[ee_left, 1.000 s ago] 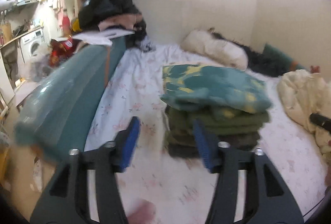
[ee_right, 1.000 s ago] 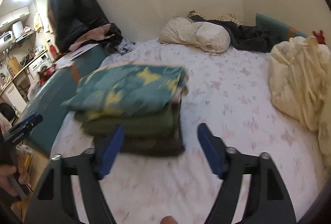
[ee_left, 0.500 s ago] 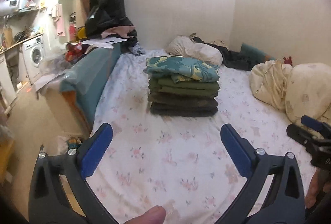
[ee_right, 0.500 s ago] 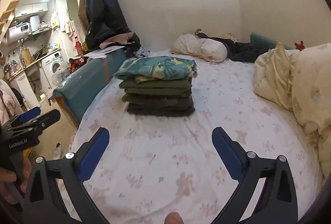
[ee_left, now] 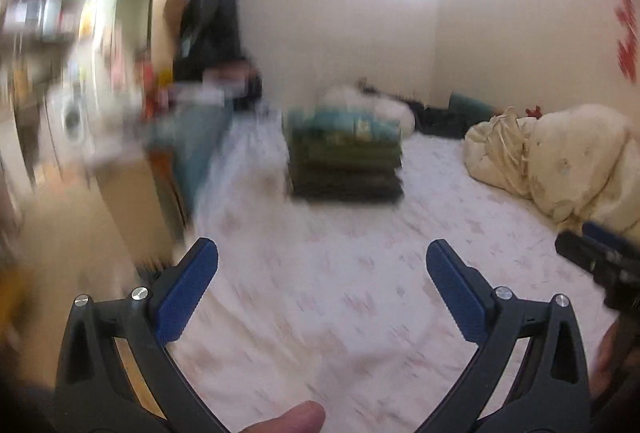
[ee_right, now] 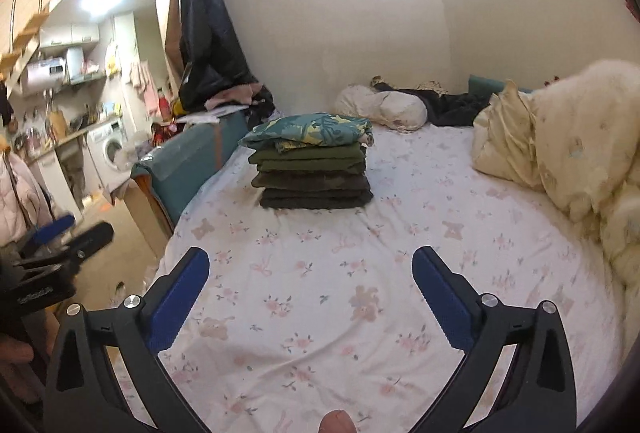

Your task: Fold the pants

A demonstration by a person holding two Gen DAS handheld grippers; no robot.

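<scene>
Distance from the stack of folded pants (ee_left: 346, 157) has been gained in the left wrist view: a second ago the pile filled the middle of the frame between nearly closed blue pads, whereas now it is seen small and smeared at centre, well apart from the left gripper (ee_left: 322, 273), whose jaws are spread wide and hold nothing. The floral bedsheet (ee_left: 320, 293) is blurred, so this gripper is judged to be swinging. One cream quilt bundle (ee_left: 560, 157) is seen at the right, and the tip of the right gripper at the right edge.

Across the right wrist view the same retreat is recorded. The right gripper (ee_right: 310, 273) is released and empty at lower centre, and the stack (ee_right: 312, 165) is left untouched in the upper middle of the bed. One teal-and-yellow patterned piece is counted on top, with roughly five green and dark layers beneath, though the exact number cannot be told. One white pillow (ee_right: 380, 109) lies behind. No unfolded pants are seen, so the folding is judged complete.
</scene>
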